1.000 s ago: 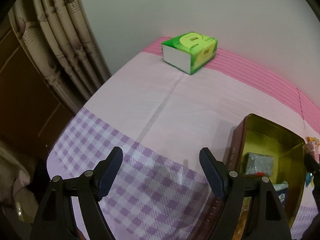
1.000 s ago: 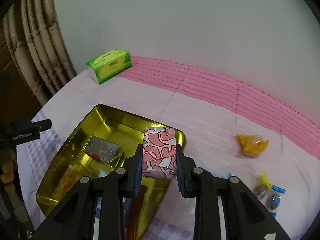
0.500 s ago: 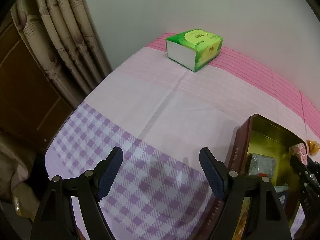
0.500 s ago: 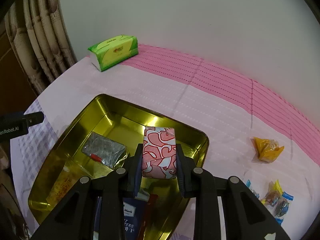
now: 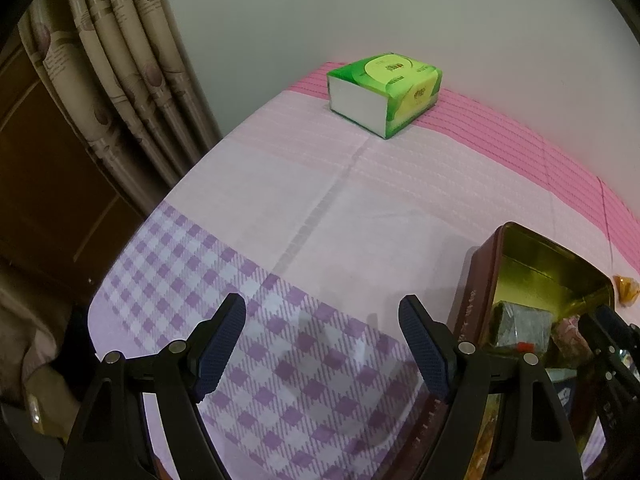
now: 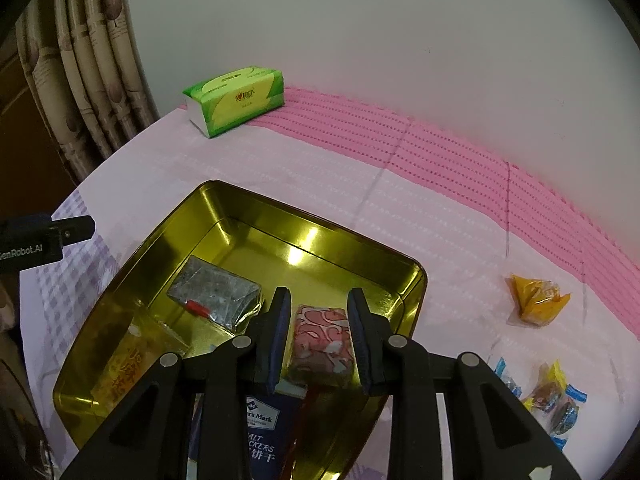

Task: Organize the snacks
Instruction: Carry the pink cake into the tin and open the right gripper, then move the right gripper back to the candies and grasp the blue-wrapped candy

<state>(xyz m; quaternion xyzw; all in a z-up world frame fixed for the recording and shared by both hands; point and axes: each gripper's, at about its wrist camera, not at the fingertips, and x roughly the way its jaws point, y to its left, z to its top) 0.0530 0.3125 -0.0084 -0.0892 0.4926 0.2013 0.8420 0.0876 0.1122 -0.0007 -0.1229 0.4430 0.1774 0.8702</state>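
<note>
A: R gripper [image 6: 318, 334] – jaws sitting a bit wider than the pink pack [image 6: 320, 338], gaps showing both sides, so not gripping it. Pack's lying inside the tin [image 6: 224, 200], toward its right wall, partly leaning on the blue cracker pack [image 6: 260, 424].

B: L gripper [image 5: 322, 350]?

A: Wide open, nothing in it, hanging over the checked part of the cloth [image 5: 280, 208] just beside the tin's left wall.

B: What's left out?

A: Yellow snack [image 6: 536, 300] near the cloth's right edge, plus a few small wrapped candies [image 6: 548, 392] at the near-right. Tissue box [image 6: 236, 100] at the far-left corner – not a snack, prob staying.

B: Risks?

A: Fingers are flanking the pack closely; pulling out at a slant could be dragging it up w/ a pad or flipping it off the cracker pack. Also, it's resting unevenly, so it might be sliding. Tin's light-looking – a knock on the rim could be shifting it, and L isn't bracing it.
</note>
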